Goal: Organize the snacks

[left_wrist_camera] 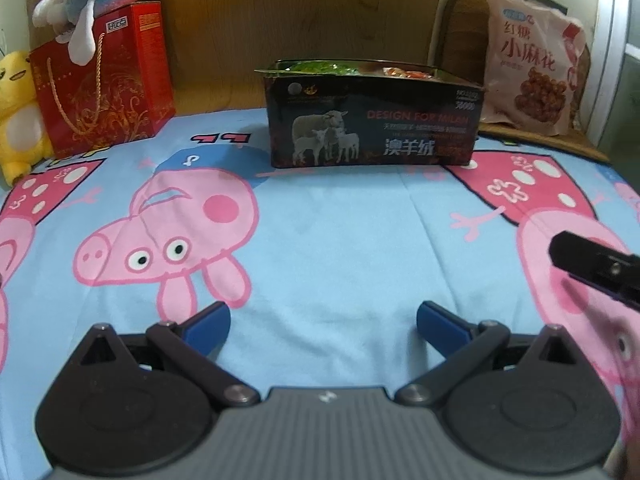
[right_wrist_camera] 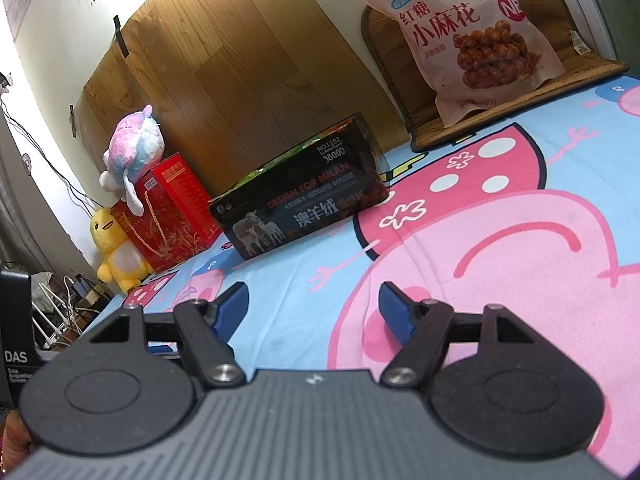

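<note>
Far left, a red gift bag [left_wrist_camera: 104, 80] stands. The dark box [left_wrist_camera: 374, 118], centre far, shows green and orange snacks [left_wrist_camera: 320, 67] only from the left wrist. Far right leans the pink snack bag [right_wrist_camera: 468, 36]. Left gripper [left_wrist_camera: 323, 322] and right gripper [right_wrist_camera: 312, 304] both gape, empty.

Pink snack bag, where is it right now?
The pink snack bag stands upright at the far right in both views, propped on a brown woven mat beyond the bedsheet, right of the dark box; neither pair of tongs is near it.
</note>
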A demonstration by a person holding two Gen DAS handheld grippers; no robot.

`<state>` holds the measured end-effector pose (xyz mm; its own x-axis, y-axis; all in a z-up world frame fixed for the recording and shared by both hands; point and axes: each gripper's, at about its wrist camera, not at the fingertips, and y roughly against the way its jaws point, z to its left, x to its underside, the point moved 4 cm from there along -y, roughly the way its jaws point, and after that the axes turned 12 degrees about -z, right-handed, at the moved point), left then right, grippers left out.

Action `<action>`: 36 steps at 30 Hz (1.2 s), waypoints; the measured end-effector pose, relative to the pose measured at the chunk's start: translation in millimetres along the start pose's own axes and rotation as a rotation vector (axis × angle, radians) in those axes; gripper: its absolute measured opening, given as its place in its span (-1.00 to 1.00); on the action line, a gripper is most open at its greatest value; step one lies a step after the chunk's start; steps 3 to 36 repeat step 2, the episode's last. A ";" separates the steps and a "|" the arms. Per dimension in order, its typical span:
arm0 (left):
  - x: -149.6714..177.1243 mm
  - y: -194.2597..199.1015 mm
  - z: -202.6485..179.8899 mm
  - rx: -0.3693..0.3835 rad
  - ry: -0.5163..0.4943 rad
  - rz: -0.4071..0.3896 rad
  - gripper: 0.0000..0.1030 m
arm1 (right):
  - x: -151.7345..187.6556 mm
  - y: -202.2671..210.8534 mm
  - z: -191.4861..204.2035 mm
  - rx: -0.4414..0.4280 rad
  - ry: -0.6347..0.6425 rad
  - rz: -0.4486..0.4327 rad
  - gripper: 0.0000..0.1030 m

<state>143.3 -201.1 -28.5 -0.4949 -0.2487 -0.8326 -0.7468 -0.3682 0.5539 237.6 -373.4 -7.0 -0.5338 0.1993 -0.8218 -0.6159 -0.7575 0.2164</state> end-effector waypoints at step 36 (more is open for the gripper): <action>-1.0 1.2 -0.9 0.009 -0.002 -0.008 0.99 | -0.4 0.3 -0.2 0.000 0.000 -0.001 0.43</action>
